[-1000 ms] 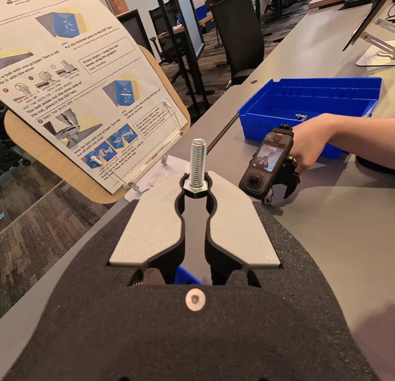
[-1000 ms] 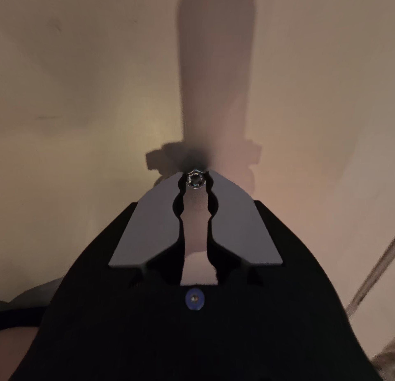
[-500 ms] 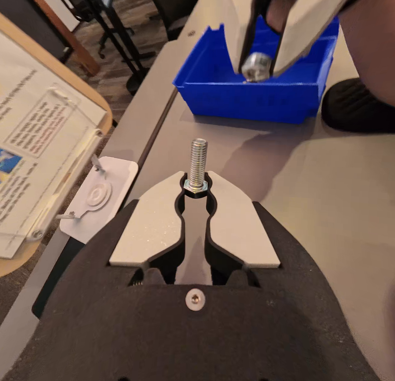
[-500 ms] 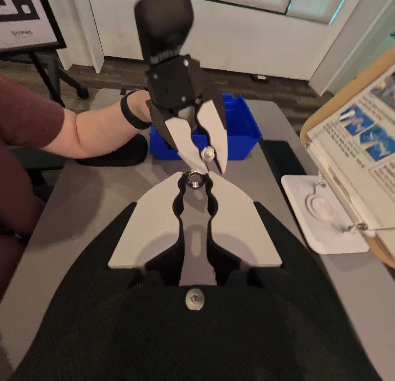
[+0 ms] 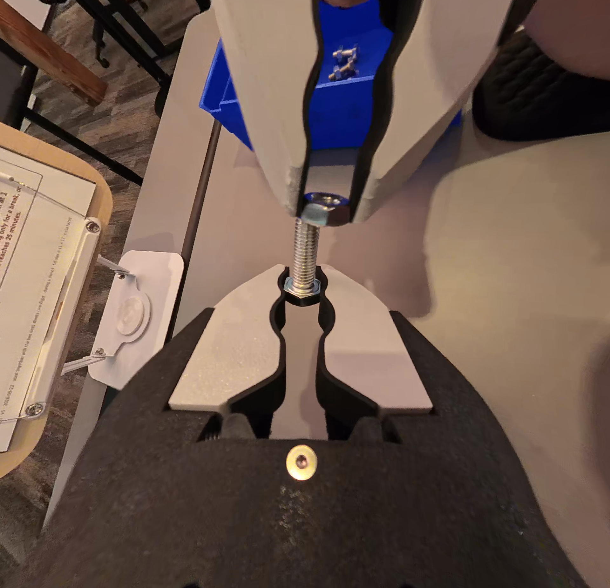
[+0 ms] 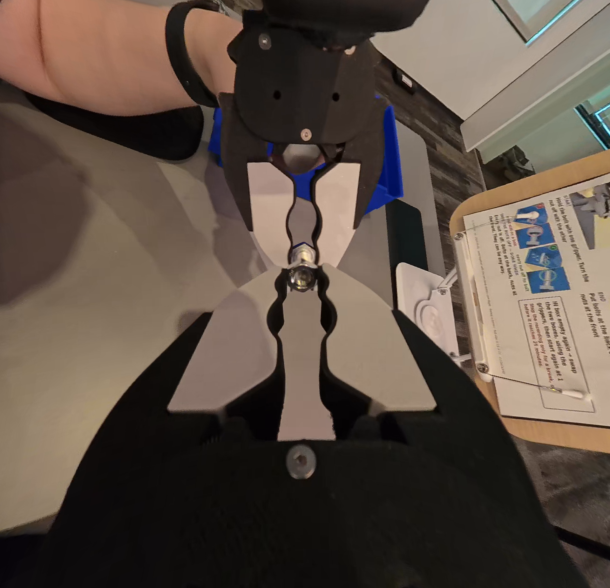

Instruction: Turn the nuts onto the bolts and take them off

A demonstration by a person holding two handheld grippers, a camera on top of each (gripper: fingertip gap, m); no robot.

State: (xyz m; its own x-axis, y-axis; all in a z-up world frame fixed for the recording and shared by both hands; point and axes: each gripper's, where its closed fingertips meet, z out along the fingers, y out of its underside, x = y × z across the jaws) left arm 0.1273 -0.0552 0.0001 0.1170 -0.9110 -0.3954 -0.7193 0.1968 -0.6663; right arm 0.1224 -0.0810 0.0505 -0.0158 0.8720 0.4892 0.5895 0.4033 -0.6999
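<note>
Item one: our left gripper (image 5: 301, 283), fingers pinched on the hex head of a silver bolt (image 5: 303, 258), the threaded shank standing out past the fingertips, over the grey counter (image 5: 495, 275).

Item two: our right gripper (image 6: 301, 276), fingers closed on a silver nut (image 6: 299, 280). In the left wrist view this same gripper (image 5: 325, 209) comes down from the top edge, and we see the nut (image 5: 326, 210) meeting the tip of the bolt; whether any thread has caught, we cannot tell. In the right wrist view we look through the bore of the nut, with the bolt (image 6: 302, 253) just beyond it and the left gripper (image 6: 302, 258) facing us.

Item three: a blue bin (image 5: 224, 90) at the far side of the counter, holding a few small silver pieces of hardware (image 5: 343, 65), too small for us to sort.

Item four: an illustrated instruction sheet (image 6: 544, 308) on a wooden board (image 6: 468, 215), beside a white stand base (image 6: 425, 311) at the counter's edge.

Item five: a person's forearm (image 6: 99, 44) with a black wristband (image 6: 185, 54) behind the left gripper.
</note>
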